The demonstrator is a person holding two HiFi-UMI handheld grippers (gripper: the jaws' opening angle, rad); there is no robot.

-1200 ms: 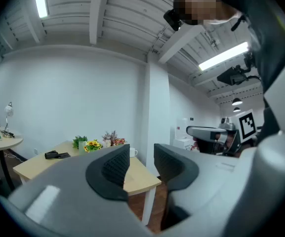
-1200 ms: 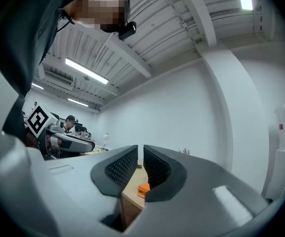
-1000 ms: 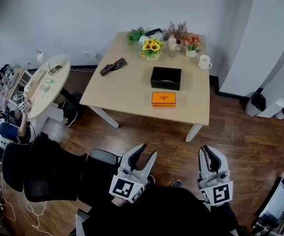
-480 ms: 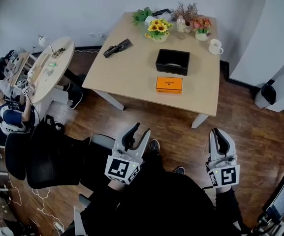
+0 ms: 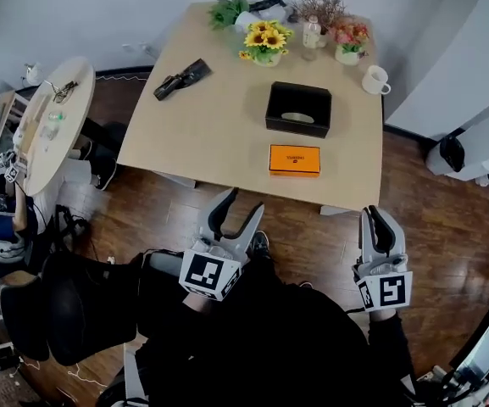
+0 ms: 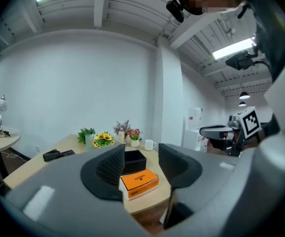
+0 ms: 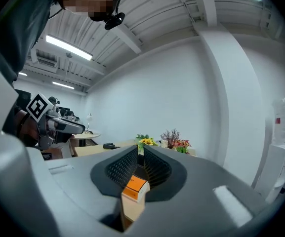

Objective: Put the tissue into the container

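An orange tissue box [image 5: 295, 159] lies near the front edge of the wooden table [image 5: 210, 134]. Just behind it stands an open black container [image 5: 298, 108] with something pale inside. Both grippers hang in the air short of the table, over the floor. My left gripper [image 5: 239, 210] has its jaws opening, with nothing between them; past its jaws the left gripper view shows the orange box [image 6: 139, 180] and the container [image 6: 134, 160] ahead. My right gripper [image 5: 378, 223] is shut and empty; the right gripper view shows the orange box [image 7: 135, 186] beyond its jaws [image 7: 141, 163].
Potted flowers [image 5: 263, 41], a white mug [image 5: 375, 80] and a black object [image 5: 180, 79] sit toward the table's back. A round side table [image 5: 45, 121] and a seated person are at the left. A black chair [image 5: 83, 312] is beside me, and a dark bin [image 5: 452, 153] stands at the right.
The left gripper's jaws have spread apart. The head view has come nearer to the table, which now sits more centred. The right gripper stays shut.
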